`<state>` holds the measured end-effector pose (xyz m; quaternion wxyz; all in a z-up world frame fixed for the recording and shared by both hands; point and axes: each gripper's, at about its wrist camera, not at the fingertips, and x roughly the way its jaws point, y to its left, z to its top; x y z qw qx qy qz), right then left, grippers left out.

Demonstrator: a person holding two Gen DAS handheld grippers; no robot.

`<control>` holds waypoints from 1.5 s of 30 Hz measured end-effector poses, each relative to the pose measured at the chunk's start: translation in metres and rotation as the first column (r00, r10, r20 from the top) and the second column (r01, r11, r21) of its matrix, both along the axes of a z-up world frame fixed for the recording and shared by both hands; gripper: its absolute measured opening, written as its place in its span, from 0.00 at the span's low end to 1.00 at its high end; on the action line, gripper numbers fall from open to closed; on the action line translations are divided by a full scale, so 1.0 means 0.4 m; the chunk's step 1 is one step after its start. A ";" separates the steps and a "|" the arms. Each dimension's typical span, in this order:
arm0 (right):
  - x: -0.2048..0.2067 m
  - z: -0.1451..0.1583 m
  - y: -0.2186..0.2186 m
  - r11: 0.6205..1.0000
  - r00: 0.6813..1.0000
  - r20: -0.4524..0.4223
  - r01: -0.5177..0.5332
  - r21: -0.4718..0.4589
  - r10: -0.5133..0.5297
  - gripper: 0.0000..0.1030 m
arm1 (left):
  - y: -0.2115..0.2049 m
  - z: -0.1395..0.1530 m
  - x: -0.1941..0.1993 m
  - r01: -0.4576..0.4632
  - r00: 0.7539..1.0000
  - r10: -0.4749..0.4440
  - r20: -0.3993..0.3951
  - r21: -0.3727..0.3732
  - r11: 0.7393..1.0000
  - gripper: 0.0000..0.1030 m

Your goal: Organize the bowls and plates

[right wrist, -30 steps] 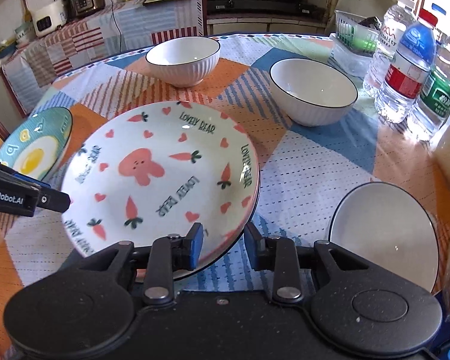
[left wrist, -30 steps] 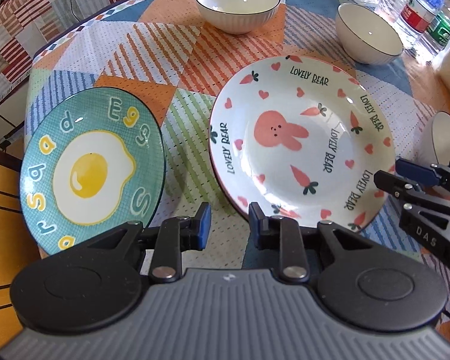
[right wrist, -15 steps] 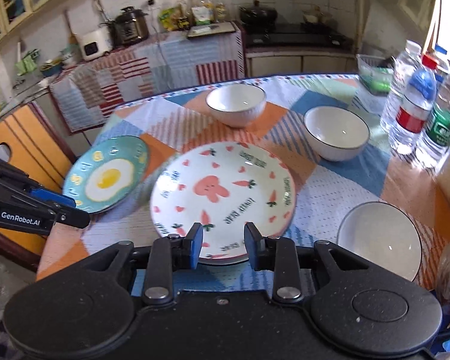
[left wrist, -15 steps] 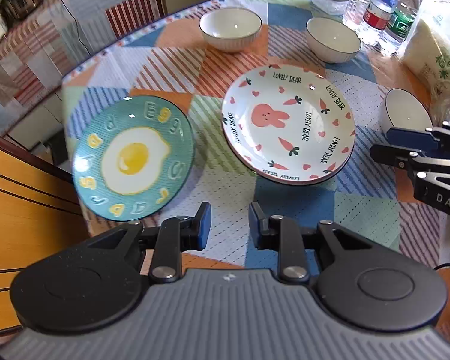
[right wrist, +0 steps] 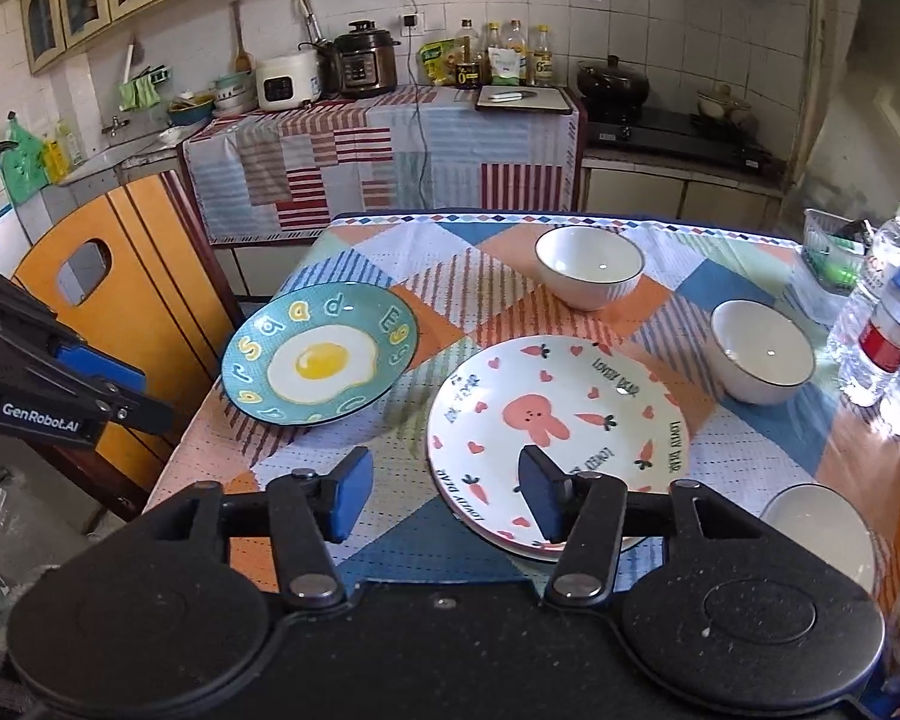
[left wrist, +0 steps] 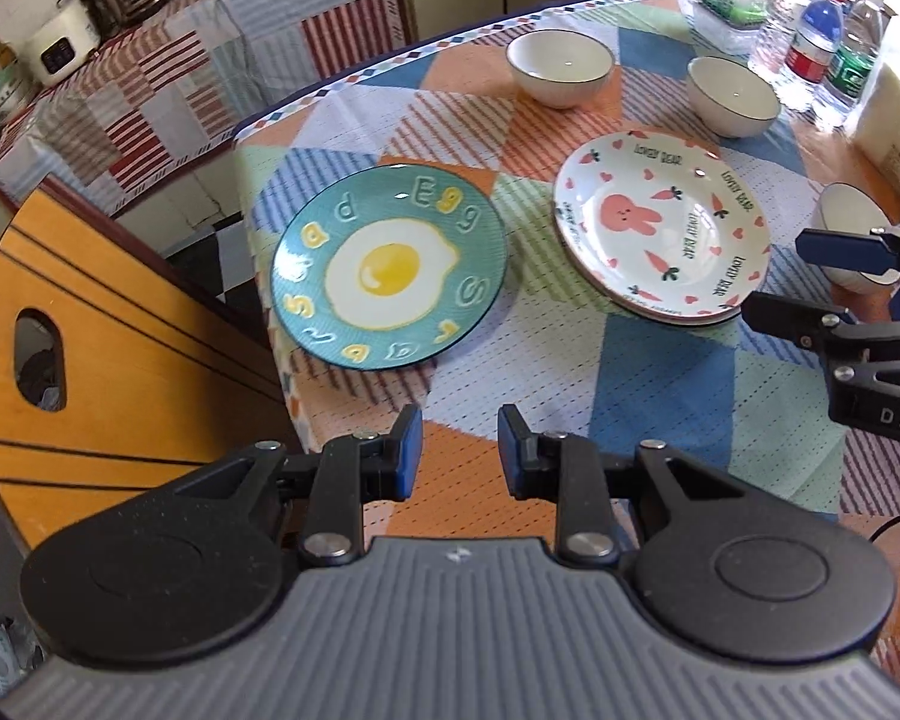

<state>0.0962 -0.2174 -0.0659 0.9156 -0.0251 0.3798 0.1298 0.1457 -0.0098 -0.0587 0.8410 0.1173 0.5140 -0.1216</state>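
Blue-padded left claw [left wrist: 453, 450] agape above tablecloth [left wrist: 660, 384], right claw [right wrist: 444, 495] wider, both empty

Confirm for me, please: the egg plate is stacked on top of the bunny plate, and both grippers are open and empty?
Not quite: in the right wrist view the egg plate lies beside the bunny plate, apart on the tablecloth. Left gripper and right gripper are indeed open and empty.
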 end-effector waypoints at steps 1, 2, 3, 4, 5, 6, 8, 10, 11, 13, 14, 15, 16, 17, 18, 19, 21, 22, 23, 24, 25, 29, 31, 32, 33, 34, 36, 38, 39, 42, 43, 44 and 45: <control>0.002 -0.003 0.005 1.000 1.000 0.002 -0.008 0.008 0.008 0.63 | 0.009 -0.003 0.001 -0.011 1.000 0.011 -0.001 -0.002 1.000 0.26; 0.001 -0.006 0.011 1.000 1.000 0.005 -0.018 0.014 0.018 0.65 | 0.020 -0.006 0.003 -0.020 1.000 0.020 -0.002 -0.004 1.000 0.26; 0.002 -0.008 0.016 1.000 1.000 0.008 -0.025 0.017 0.025 0.66 | 0.028 -0.009 0.005 -0.028 1.000 0.028 -0.004 -0.007 1.000 0.27; 0.003 -0.011 0.023 0.999 0.999 0.014 -0.033 0.021 0.033 0.67 | 0.036 -0.014 0.009 -0.041 0.999 0.040 -0.006 -0.007 0.999 0.27; 0.002 -0.015 0.029 0.999 0.999 0.021 -0.041 0.025 0.041 0.68 | 0.046 -0.021 0.015 -0.056 0.998 0.056 -0.013 -0.006 0.998 0.29; 0.004 -0.019 0.036 0.998 0.998 0.028 -0.049 0.029 0.048 0.69 | 0.054 -0.030 0.020 -0.072 0.997 0.072 -0.023 -0.006 0.997 0.29; 0.010 -0.029 0.044 0.997 0.997 0.045 -0.064 0.045 0.062 0.70 | 0.071 -0.048 0.036 -0.103 0.994 0.103 -0.046 -0.014 0.995 0.29; 0.019 -0.042 0.056 0.994 0.995 0.063 -0.087 0.061 0.083 0.74 | 0.086 -0.070 0.055 -0.128 0.990 0.126 -0.068 -0.020 0.992 0.30; 0.027 -0.052 0.064 0.992 0.992 0.073 -0.112 0.063 0.107 0.76 | 0.093 -0.082 0.065 -0.135 0.988 0.133 -0.078 -0.020 0.991 0.32; 0.045 -0.073 0.081 0.989 0.986 0.093 -0.141 0.049 0.136 0.85 | 0.105 -0.104 0.084 -0.156 0.984 0.154 -0.088 -0.014 0.988 0.33; 0.053 -0.084 0.089 0.988 0.985 0.105 -0.145 0.045 0.140 0.85 | 0.110 -0.116 0.093 -0.169 0.982 0.168 -0.088 -0.006 0.986 0.34; 0.062 -0.095 0.096 0.988 0.984 0.112 -0.148 0.043 0.142 0.85 | 0.115 -0.127 0.103 -0.173 0.981 0.172 -0.088 -0.002 0.985 0.35; 0.072 -0.107 0.101 0.988 0.983 0.115 -0.150 0.039 0.145 0.85 | 0.120 -0.139 0.113 -0.180 0.980 0.179 -0.089 -0.003 0.984 0.36; 0.085 -0.119 0.107 0.988 0.983 0.116 -0.147 0.041 0.141 0.85 | 0.124 -0.151 0.123 -0.191 0.978 0.190 -0.091 -0.002 0.982 0.40; 0.097 -0.131 0.109 0.989 0.984 0.114 -0.141 0.054 0.134 0.85 | 0.128 -0.161 0.132 -0.196 0.976 0.195 -0.092 0.003 0.981 0.40; 0.107 -0.142 0.111 0.988 0.985 0.108 -0.140 0.070 0.132 0.85 | 0.132 -0.173 0.144 -0.200 0.976 0.200 -0.092 0.010 0.980 0.40; 0.124 -0.165 0.116 0.984 0.987 0.093 -0.137 0.110 0.128 0.85 | 0.139 -0.196 0.166 -0.206 0.974 0.207 -0.096 0.022 0.978 0.45; 0.132 -0.175 0.119 0.982 0.988 0.085 -0.141 0.129 0.131 0.85 | 0.143 -0.205 0.176 -0.210 0.973 0.211 -0.098 0.021 0.978 0.46; 0.139 -0.186 0.122 0.980 0.988 0.080 -0.142 0.142 0.132 0.85 | 0.147 -0.214 0.185 -0.214 0.972 0.215 -0.097 0.020 0.977 0.48; 0.148 -0.200 0.127 0.979 0.989 0.073 -0.142 0.149 0.132 0.85 | 0.150 -0.225 0.194 -0.219 0.971 0.220 -0.096 0.020 0.976 0.49; 0.156 -0.210 0.132 0.979 0.990 0.066 -0.137 0.150 0.128 0.85 | 0.153 -0.234 0.204 -0.225 0.970 0.225 -0.092 0.018 0.974 0.50; 0.186 -0.242 0.139 0.975 0.995 0.024 -0.102 0.196 0.099 0.85 | 0.165 -0.271 0.246 -0.262 0.962 0.261 -0.082 0.000 0.965 0.54; 0.198 -0.252 0.141 0.971 0.996 0.009 -0.086 0.223 0.086 0.85 | 0.174 -0.292 0.266 -0.288 0.955 0.286 -0.083 -0.015 0.958 0.55; 0.206 -0.258 0.144 0.970 0.997 -0.003 -0.075 0.232 0.078 0.85 | 0.178 -0.302 0.275 -0.299 0.951 0.296 -0.085 -0.023 0.954 0.58; 0.213 -0.265 0.147 0.968 0.997 -0.017 -0.066 0.243 0.072 0.85 | 0.183 -0.310 0.283 -0.315 0.947 0.311 -0.082 -0.036 0.949 0.59; 0.218 -0.269 0.150 0.965 0.997 -0.028 -0.060 0.255 0.070 0.85 | 0.187 -0.320 0.293 -0.327 0.943 0.323 -0.084 -0.039 0.944 0.59; 0.235 -0.283 0.157 0.957 0.996 -0.060 -0.043 0.286 0.062 0.85 | 0.195 -0.333 0.307 -0.349 0.935 0.344 -0.090 -0.047 0.936 0.59; 0.246 -0.295 0.166 0.954 0.995 -0.089 -0.020 0.300 0.049 0.84 | 0.204 -0.345 0.318 -0.366 0.928 0.359 -0.101 -0.062 0.928 0.59; 0.249 -0.300 0.171 0.953 0.994 -0.100 -0.010 0.304 0.043 0.83 | 0.208 -0.350 0.323 -0.376 0.924 0.368 -0.104 -0.070 0.924 0.59; 0.262 -0.316 0.180 0.945 0.993 -0.119 0.029 0.325 0.010 0.79 | 0.212 -0.359 0.335 -0.380 0.923 0.372 -0.099 -0.081 0.922 0.56; 0.264 -0.319 0.180 0.943 0.993 -0.118 0.058 0.328 -0.020 0.75 | 0.212 -0.362 0.337 -0.380 0.923 0.373 -0.093 -0.085 0.921 0.55; 0.266 -0.321 0.178 0.940 0.992 -0.107 0.094 0.327 -0.062 0.73 | 0.214 -0.365 0.340 -0.378 0.925 0.370 -0.087 -0.095 0.921 0.51; 0.269 -0.321 0.178 0.939 0.991 -0.104 0.113 0.325 -0.083 0.70 | 0.215 -0.367 0.344 -0.378 0.925 0.371 -0.081 -0.104 0.920 0.47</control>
